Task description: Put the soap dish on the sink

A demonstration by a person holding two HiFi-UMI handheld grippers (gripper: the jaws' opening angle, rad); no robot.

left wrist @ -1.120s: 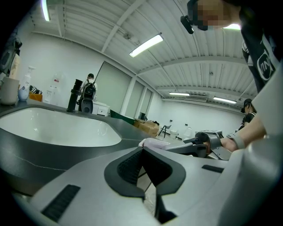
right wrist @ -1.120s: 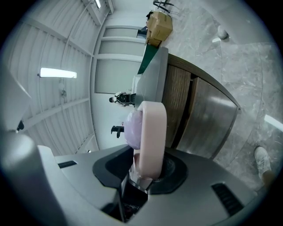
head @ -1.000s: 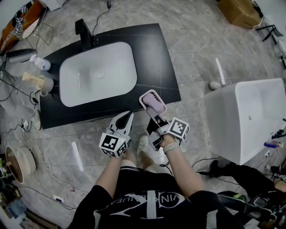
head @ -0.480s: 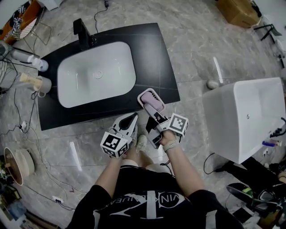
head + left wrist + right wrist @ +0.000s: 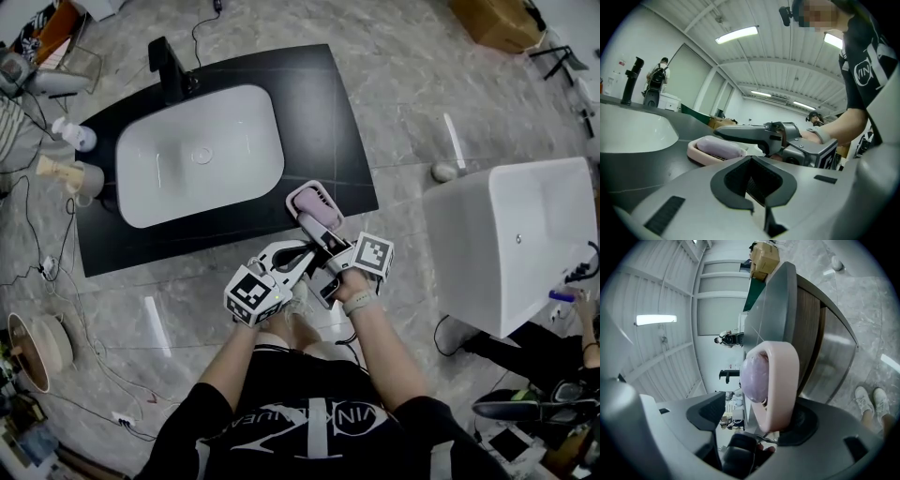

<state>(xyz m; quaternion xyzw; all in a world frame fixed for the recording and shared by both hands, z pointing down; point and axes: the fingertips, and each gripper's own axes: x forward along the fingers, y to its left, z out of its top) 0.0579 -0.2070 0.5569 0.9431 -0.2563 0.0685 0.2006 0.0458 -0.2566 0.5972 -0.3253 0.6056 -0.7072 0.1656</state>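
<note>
The pink soap dish with a lilac soap bar lies on the front right corner of the black countertop, beside the white sink basin. My right gripper is right behind the dish with its jaws opening. In the right gripper view the dish stands between the jaws of the right gripper, touching one pad and apart from the other. My left gripper is shut and empty. It points sideways at the right gripper, low over the counter's front edge. The left gripper view shows the dish and the right gripper.
A black faucet stands behind the basin. Bottles stand at the counter's left end. A white tub stands on the floor at the right, a cardboard box at the far right. My shoes are below the grippers.
The right gripper's jaws have spread off the soap dish, which stays on the counter corner. The left gripper has swung to the right, toward the right gripper.
</note>
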